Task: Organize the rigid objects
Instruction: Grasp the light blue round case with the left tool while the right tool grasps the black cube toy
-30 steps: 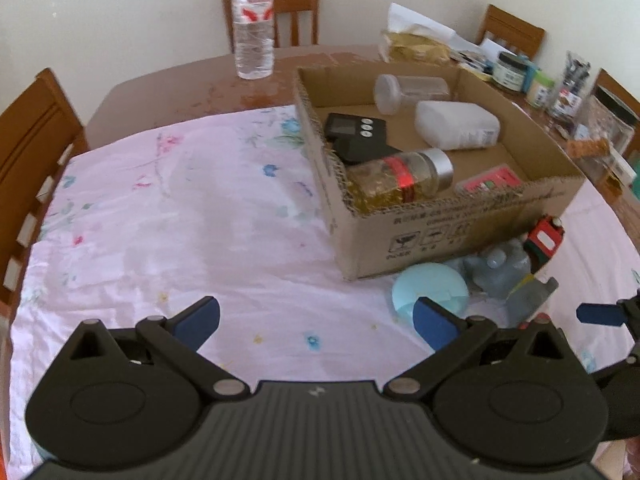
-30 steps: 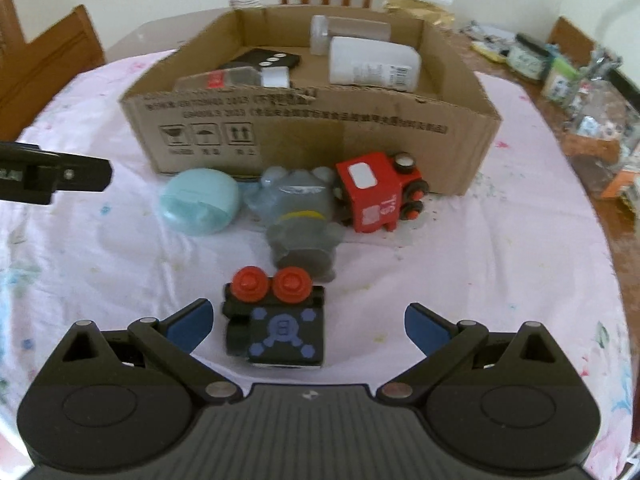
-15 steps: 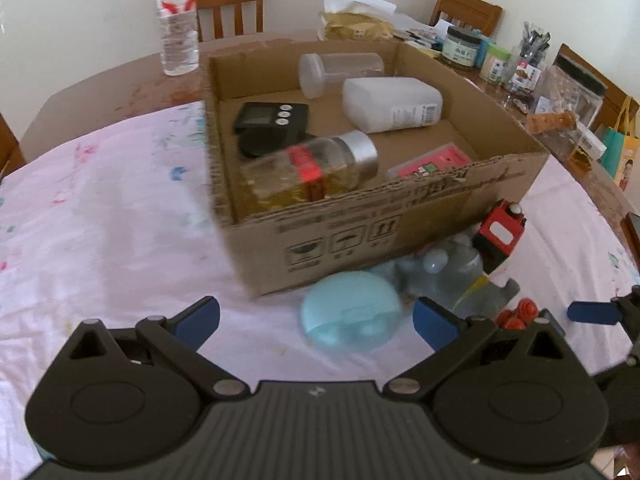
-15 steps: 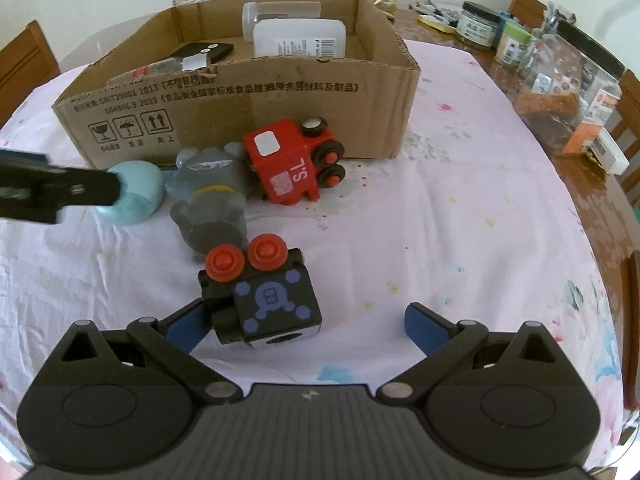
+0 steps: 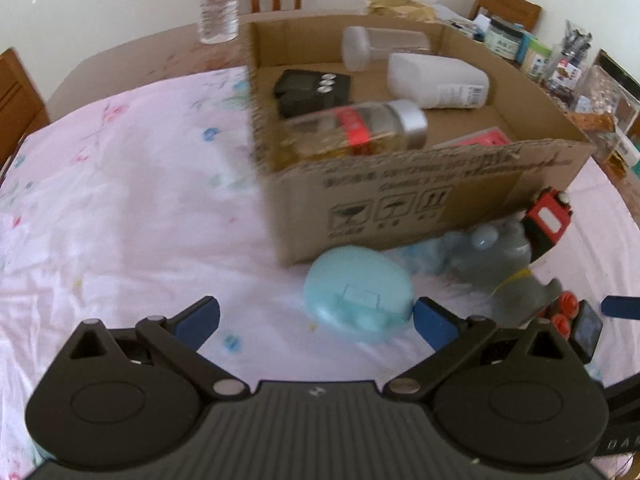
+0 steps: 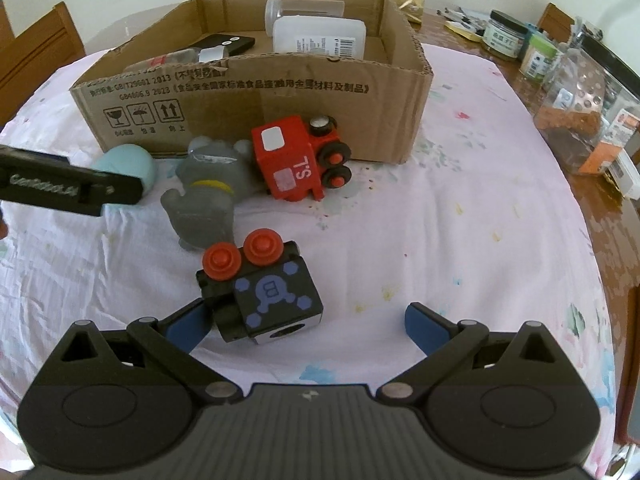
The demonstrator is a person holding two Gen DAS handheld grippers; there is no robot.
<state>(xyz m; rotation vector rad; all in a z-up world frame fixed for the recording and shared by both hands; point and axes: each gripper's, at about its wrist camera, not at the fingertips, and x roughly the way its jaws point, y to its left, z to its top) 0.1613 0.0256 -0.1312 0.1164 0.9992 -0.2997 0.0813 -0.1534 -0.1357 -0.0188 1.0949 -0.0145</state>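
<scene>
Closing on the black toy block with two red knobs and a blue pattern (image 6: pixel 260 292) looks the riskiest step; the right gripper (image 6: pixel 304 320) stands wide open and holds nothing, with its left pad touching or just beside the block and its right pad well apart, so an uneven squeeze would likely shove the block sideways across the pink flowered tablecloth (image 6: pixel 460 220) rather than pinch it; the block also sits skewed to the jaws, so it may twist as they meet. The left gripper (image 5: pixel 316 318) is likewise wide open and empty, hovering over the pale blue round plastic case (image 5: pixel 358 294), which lies nearer its right pad; the smooth domed lid could slip out. The grey plastic animal figure (image 6: pixel 208 192) and the red wooden toy train (image 6: pixel 296 164) crowd between both targets beside the open brown cardboard box (image 6: pixel 256 92), so either approach may knock them; the two grippers are close enough to collide.
</scene>
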